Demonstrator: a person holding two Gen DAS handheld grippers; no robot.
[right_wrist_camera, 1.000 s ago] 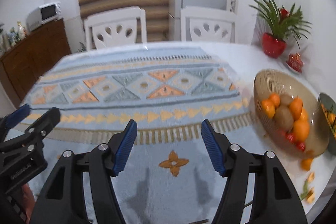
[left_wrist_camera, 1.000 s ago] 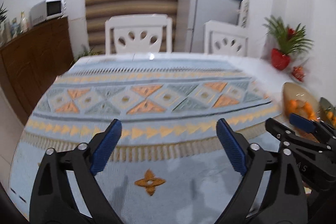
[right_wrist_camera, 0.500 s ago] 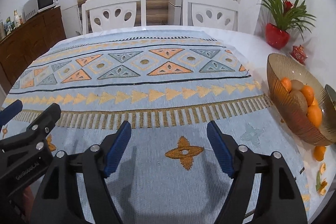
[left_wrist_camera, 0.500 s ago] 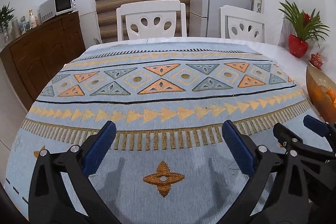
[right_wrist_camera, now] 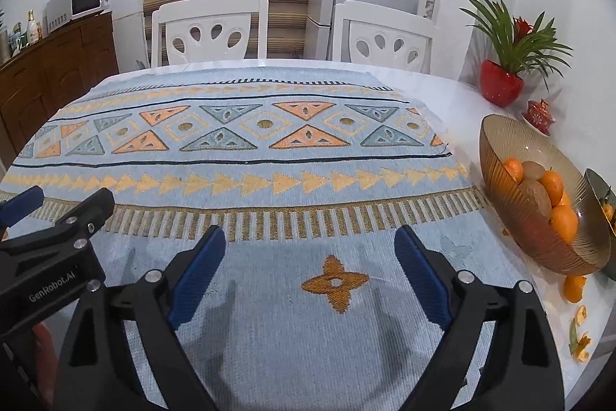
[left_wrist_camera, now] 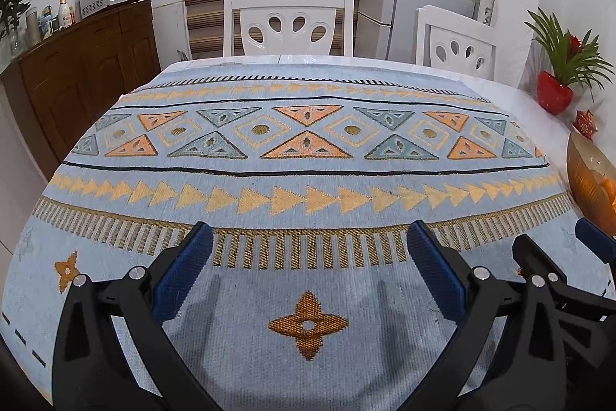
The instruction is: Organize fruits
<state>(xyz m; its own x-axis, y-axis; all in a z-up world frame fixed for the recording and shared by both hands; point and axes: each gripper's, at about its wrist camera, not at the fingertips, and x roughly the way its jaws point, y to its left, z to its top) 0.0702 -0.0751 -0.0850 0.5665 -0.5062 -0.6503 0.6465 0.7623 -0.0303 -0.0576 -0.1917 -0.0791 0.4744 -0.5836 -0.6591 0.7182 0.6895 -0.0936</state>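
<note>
Since a second ago both wrist views have dropped and levelled out: the patterned cloth fills more of each picture, the chairs and fridge have slid upward, and the fruit bowl has shifted toward the right edge of the left wrist view.

Nearest in, the left gripper [left_wrist_camera: 308, 245] hangs low over the tablecloth [left_wrist_camera: 308, 180] with its blue pads spread wide and nothing between them. The right gripper [right_wrist_camera: 310, 249] is likewise released and empty, just beside its partner, whose black frame shows at the left of the right wrist view. An orange flower motif lies directly below and between each pair of fingers.

Further out, to the right of the right gripper and somewhat ahead of it, the ribbed amber bowl [right_wrist_camera: 496, 156] sits on the bare white table off the cloth's edge. It holds several oranges [right_wrist_camera: 551, 184] and brown kiwis [right_wrist_camera: 536, 197]. A second, darker bowl [right_wrist_camera: 596, 183] touches or nearly touches it on the far right, mostly cut off. A loose orange piece [right_wrist_camera: 573, 287] and scraps of peel [right_wrist_camera: 579, 349] lie on the table nearer than the amber bowl, to the right gripper's right.

Sorting appears barely begun: no fruit is gripped, and the mixed fruit remains piled together. The right gripper is closer to the fruit; the left is well apart from it.

Farthest back stand two white chairs [right_wrist_camera: 208, 26] and a red-potted plant [right_wrist_camera: 500, 83].
</note>
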